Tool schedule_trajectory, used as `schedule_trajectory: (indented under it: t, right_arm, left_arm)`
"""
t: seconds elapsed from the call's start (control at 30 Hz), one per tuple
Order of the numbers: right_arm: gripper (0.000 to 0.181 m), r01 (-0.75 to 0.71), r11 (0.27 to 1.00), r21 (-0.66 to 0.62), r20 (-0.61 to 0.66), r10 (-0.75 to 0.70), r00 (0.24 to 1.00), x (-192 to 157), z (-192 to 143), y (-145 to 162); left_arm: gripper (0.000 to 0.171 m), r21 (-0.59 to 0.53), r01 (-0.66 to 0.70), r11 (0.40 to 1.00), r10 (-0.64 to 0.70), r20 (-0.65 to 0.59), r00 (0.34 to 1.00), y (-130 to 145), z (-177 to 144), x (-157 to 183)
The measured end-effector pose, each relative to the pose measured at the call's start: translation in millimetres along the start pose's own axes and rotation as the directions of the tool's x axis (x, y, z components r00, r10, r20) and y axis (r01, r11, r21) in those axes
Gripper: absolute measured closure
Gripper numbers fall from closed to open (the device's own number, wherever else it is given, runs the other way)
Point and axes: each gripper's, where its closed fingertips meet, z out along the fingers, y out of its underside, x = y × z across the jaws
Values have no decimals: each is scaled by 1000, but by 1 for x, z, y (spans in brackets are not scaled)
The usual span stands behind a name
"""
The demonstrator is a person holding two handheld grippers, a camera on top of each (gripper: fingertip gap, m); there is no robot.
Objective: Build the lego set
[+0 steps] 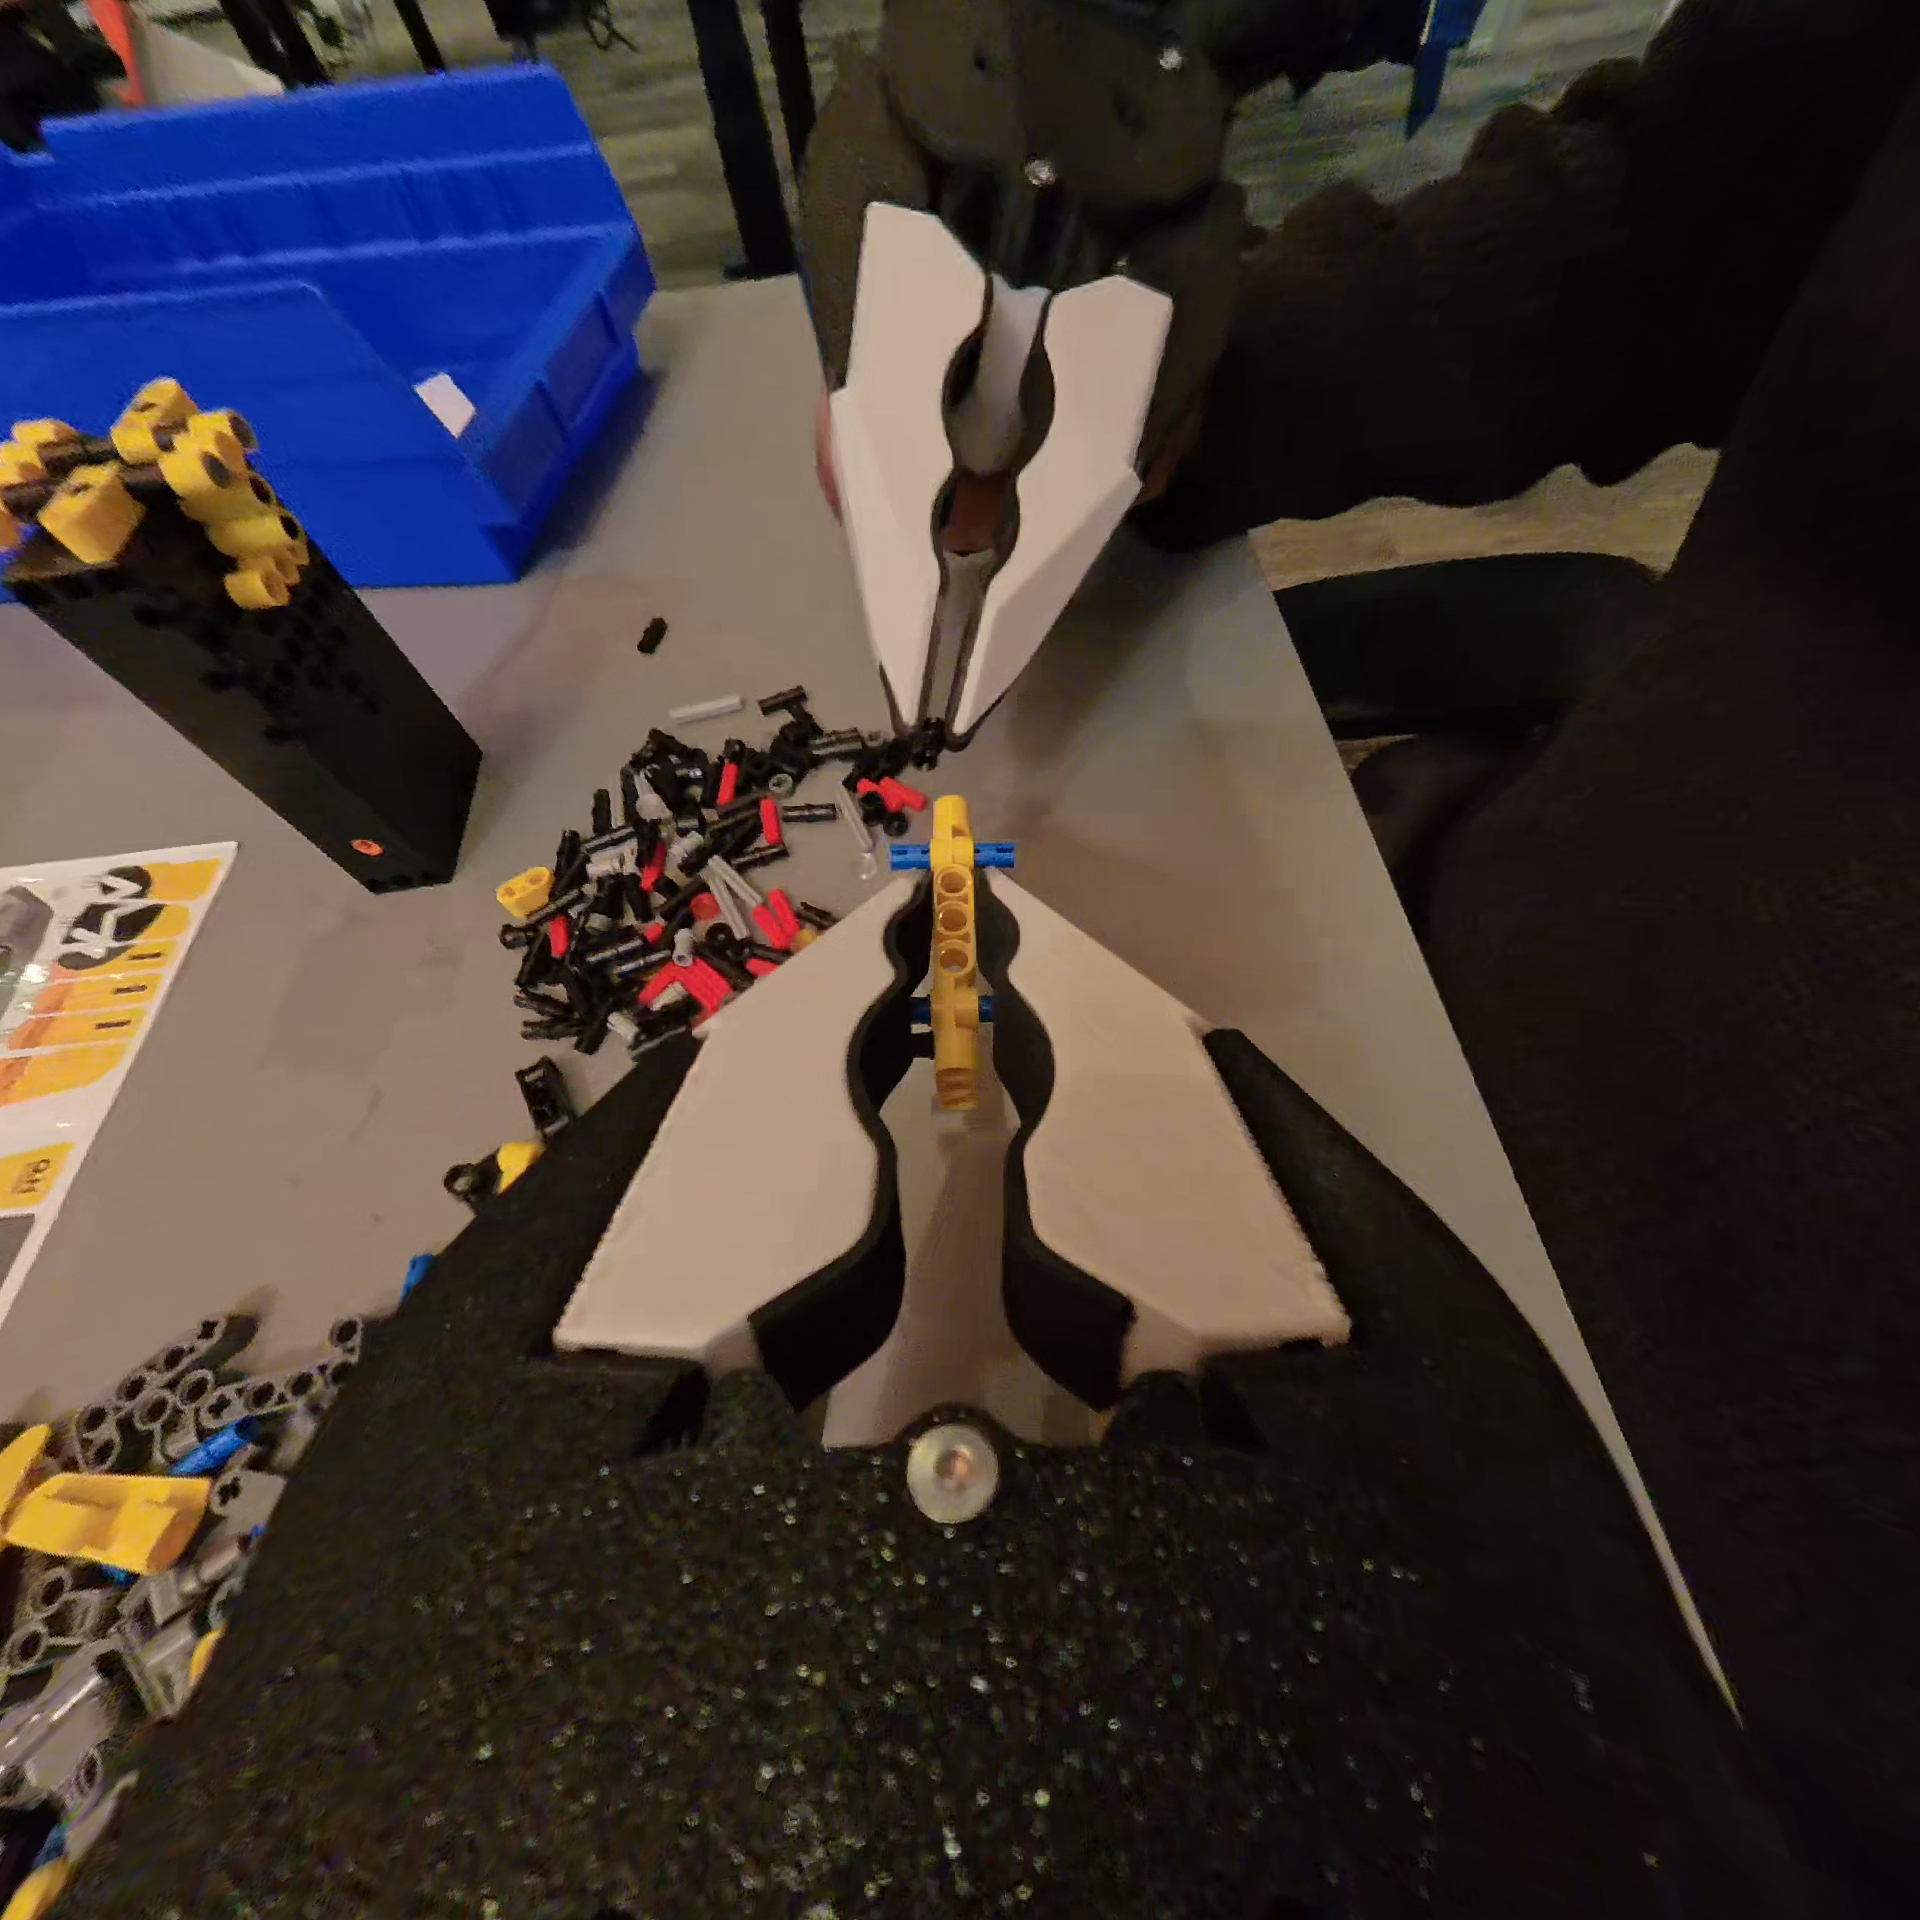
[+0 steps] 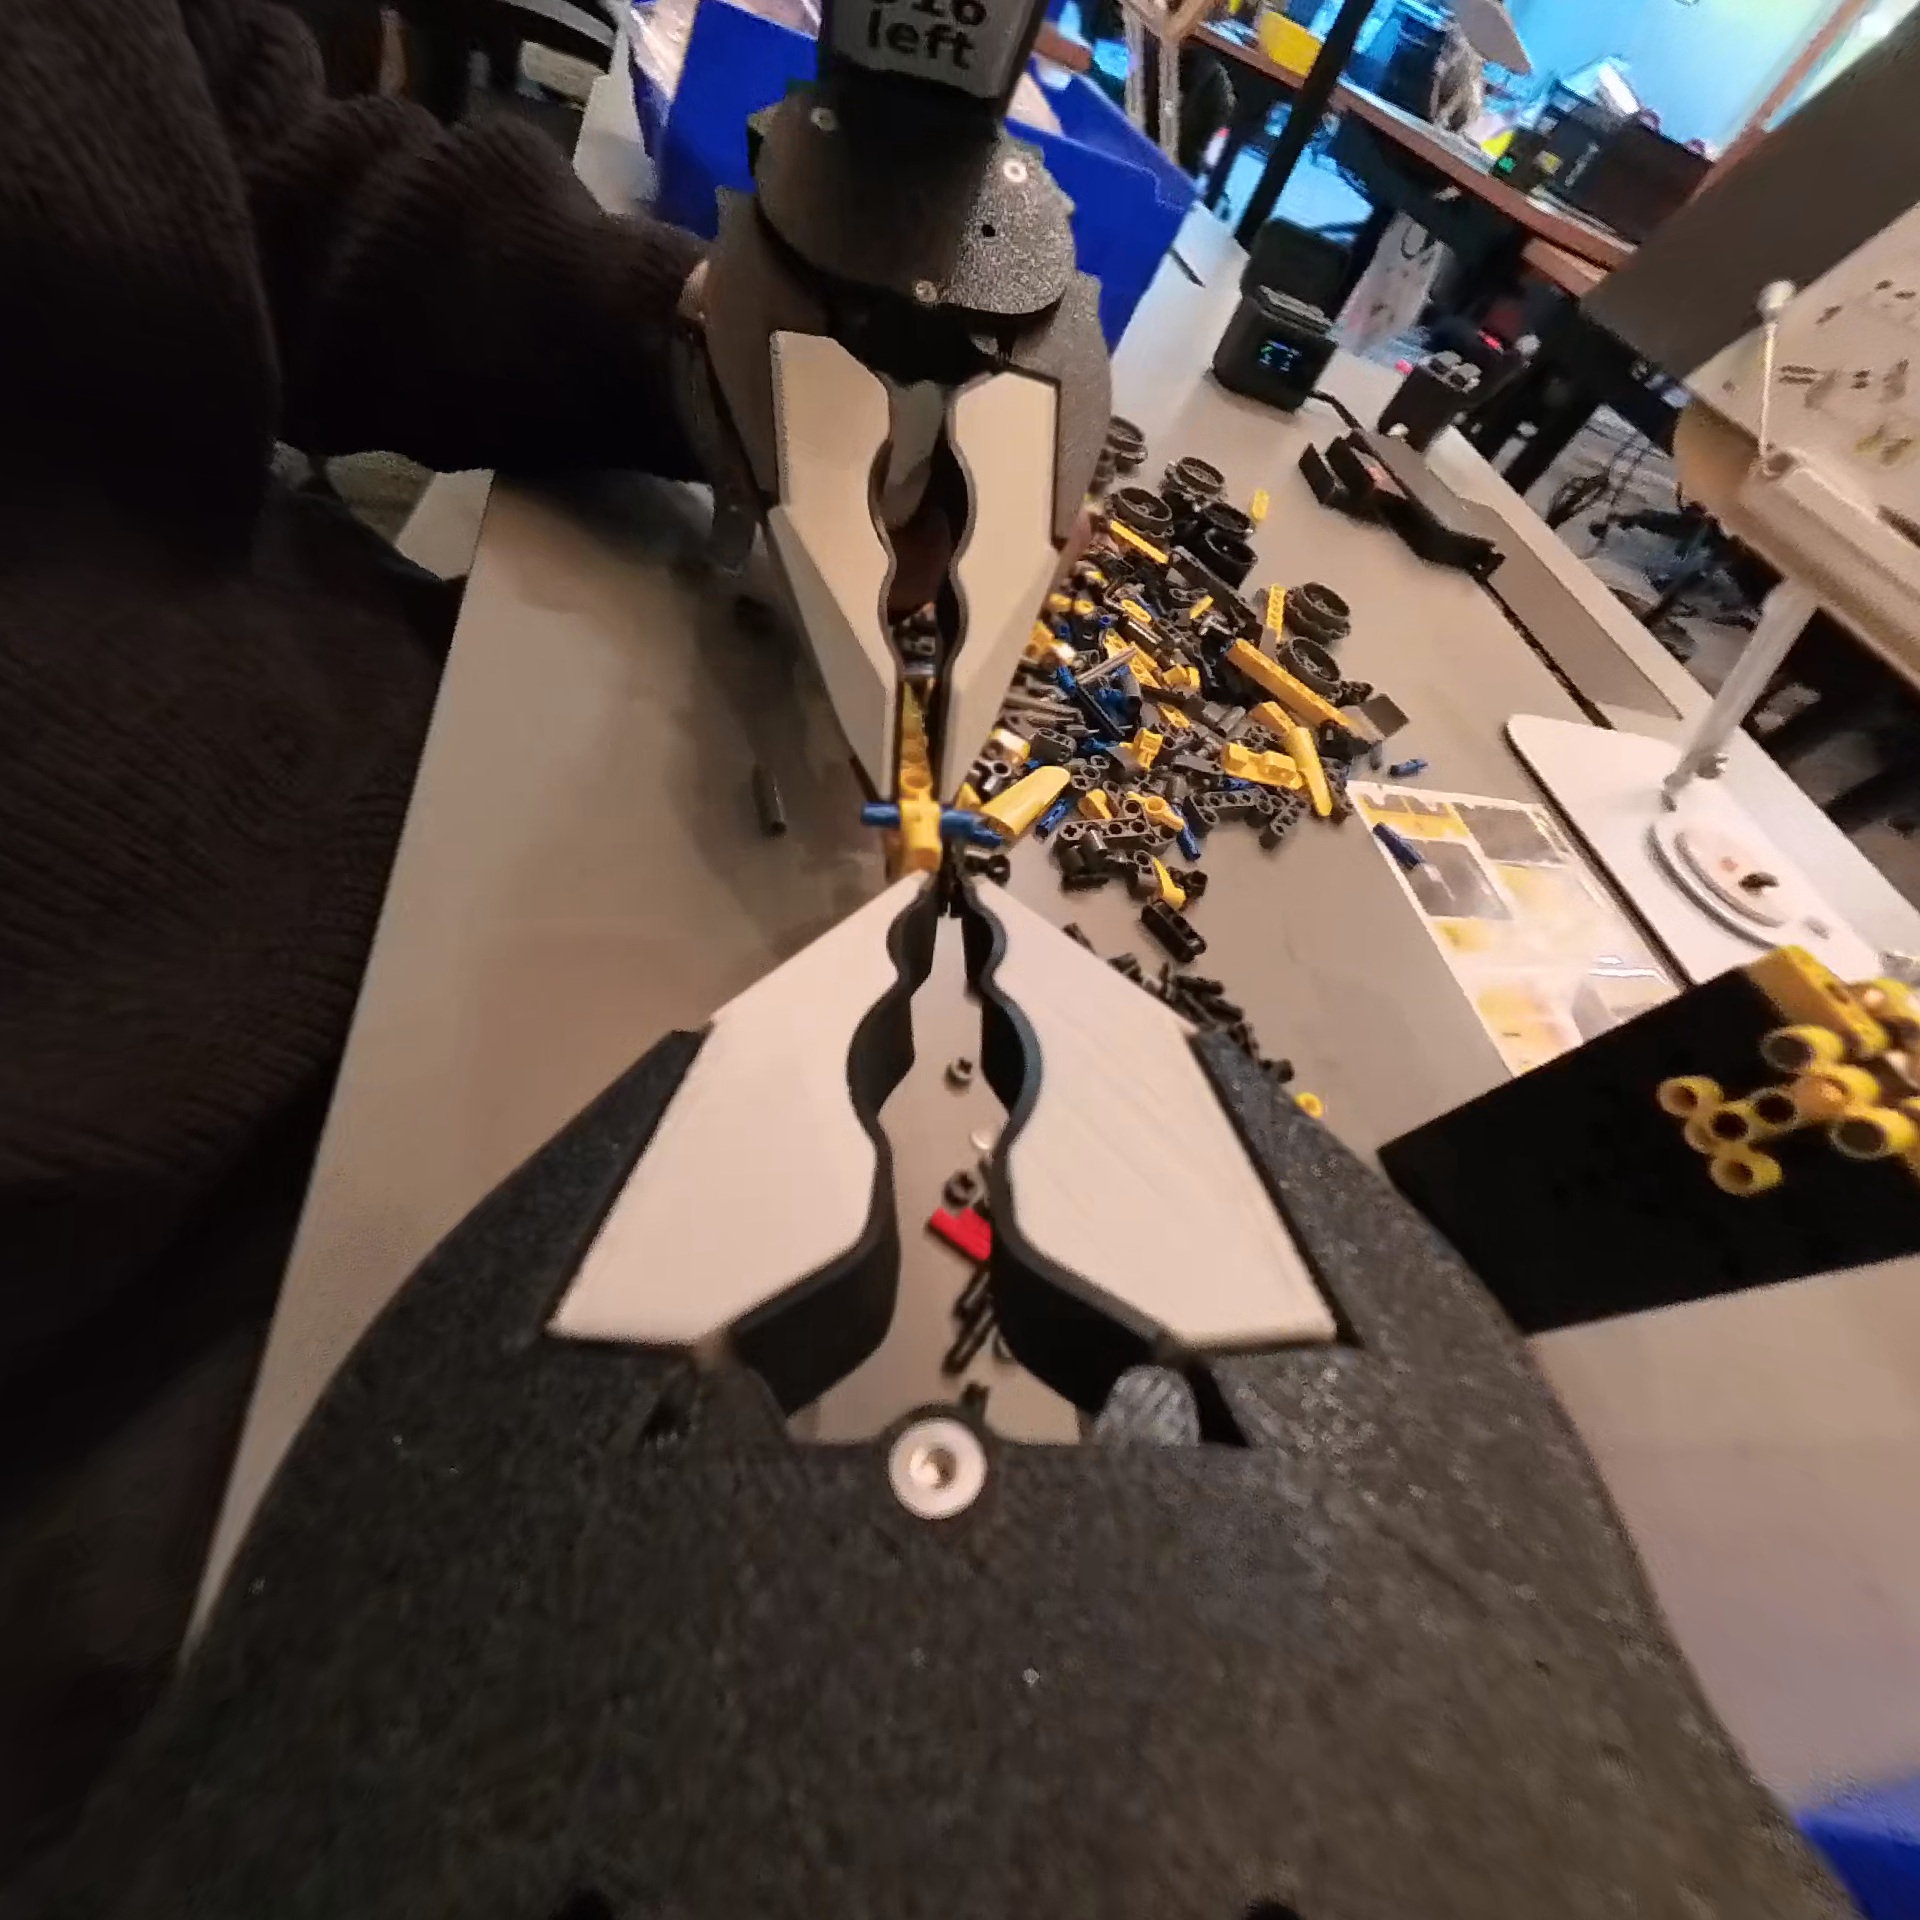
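My left gripper (image 1: pixel 951 883) is shut on a yellow holed beam (image 1: pixel 953 956) with blue pins through it and holds it above the grey table (image 1: pixel 1122 727). In the right wrist view the left gripper (image 2: pixel 920 769) comes from the top with the same beam (image 2: pixel 918 821). My right gripper (image 2: pixel 943 888) is shut, with what looks like a small black pin (image 2: pixel 945 881) at its tips, just short of the beam's end. In the left wrist view the right gripper (image 1: pixel 928 727) points down at the far edge of a pile of black and red pins (image 1: pixel 675 883).
Blue bins (image 1: pixel 312 312) stand far left. A black block topped with yellow connectors (image 1: pixel 239 644) stands beside a printed sheet (image 1: pixel 94 966). A heap of yellow, grey and blue pieces with wheels (image 2: pixel 1195 707) lies mid-table. A white lamp base (image 2: pixel 1662 831) sits right. A dark sleeve (image 1: pixel 1558 364) reaches in. Left and right tips are no more than a few centimetres apart.
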Motion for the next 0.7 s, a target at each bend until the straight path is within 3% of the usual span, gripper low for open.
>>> schedule_trajectory:
  t: [0.13, 0.7]
  right_arm:
    - [177, -35, 999, 16, 84, 33, 996, -3, 11, 5]
    - [177, -22, 979, -201, 170, 57, 984, -25, 24, 43]
  left_arm:
    - [165, -32, 29, 999, -30, -16, 999, 9, -1, -1]
    - [165, -207, 67, 976, -82, -68, 994, 38, 11, 8]
